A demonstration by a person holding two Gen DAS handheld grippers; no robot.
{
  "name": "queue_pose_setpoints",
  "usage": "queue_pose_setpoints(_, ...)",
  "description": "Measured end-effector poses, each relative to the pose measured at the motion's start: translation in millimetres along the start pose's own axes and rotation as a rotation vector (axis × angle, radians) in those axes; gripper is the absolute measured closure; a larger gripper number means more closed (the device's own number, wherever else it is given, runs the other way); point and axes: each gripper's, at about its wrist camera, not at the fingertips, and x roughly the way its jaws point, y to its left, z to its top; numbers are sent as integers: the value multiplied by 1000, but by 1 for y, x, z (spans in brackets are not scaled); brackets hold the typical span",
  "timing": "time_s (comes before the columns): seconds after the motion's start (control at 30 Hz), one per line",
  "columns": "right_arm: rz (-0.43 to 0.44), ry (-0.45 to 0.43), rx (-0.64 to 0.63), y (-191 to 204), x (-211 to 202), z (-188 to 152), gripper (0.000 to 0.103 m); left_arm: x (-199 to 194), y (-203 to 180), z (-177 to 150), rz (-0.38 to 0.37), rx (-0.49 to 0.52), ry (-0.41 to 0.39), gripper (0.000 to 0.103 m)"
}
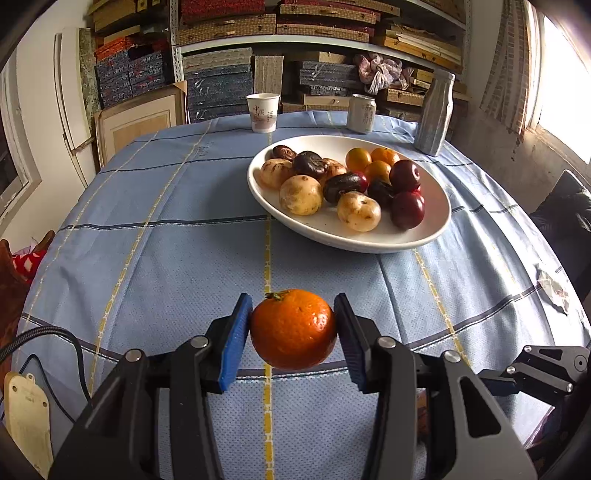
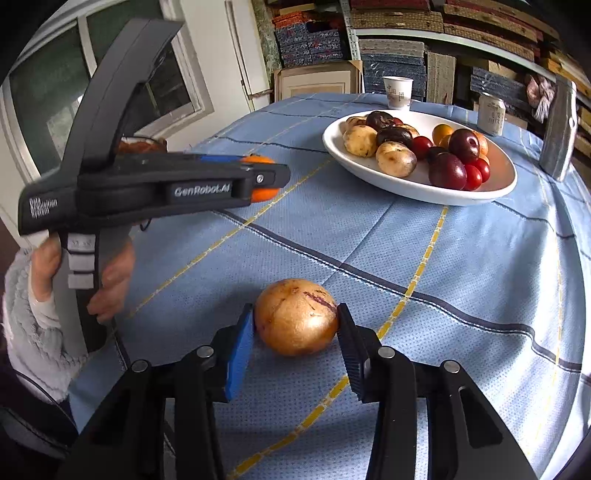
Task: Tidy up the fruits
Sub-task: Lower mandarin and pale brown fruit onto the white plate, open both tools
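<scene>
blue checked tablecloth | white plate | stacked shelves

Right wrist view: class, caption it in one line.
Right gripper closes on a yellow-brown fruit beside the white fruit plate.

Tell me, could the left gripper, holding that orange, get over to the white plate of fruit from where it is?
Probably yes. The left gripper is shut on the orange, and only bare blue tablecloth lies between it and the white plate. The plate is crowded, though.

right tool gripping yellow fruit, blue tablecloth
</scene>
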Motion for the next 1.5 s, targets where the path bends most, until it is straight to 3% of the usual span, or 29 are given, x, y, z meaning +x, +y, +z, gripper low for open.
queue_pose_setpoints(0.17, -22, -83, 74, -20, -22, 1, 58, -6, -6, -2, 49, 22, -42, 58)
queue_pose_setpoints(0.43, -98, -138, 115, -48, -49, 5, 58, -12, -13, 7, 135, 62, -98, 58)
queue_pose_setpoints(0.6, -164, -178, 97, -61, -68, 31, 58, -13, -26, 27, 161, 119, -132, 58)
queue_pose_setpoints(0.77, -241, -251, 75, -75, -81, 79, 58, -4, -42, 62, 177, 166, -179, 58)
queue_pose_setpoints(1.13, -280, -265, 158, -128, -25, 149, 58, 45, -55, 120, 154, 155, -183, 58)
queue_pose_setpoints(1.5, -293, -198, 172, -147, 33, 151, 58, 105, -54, 128, 132, 144, -105, 58)
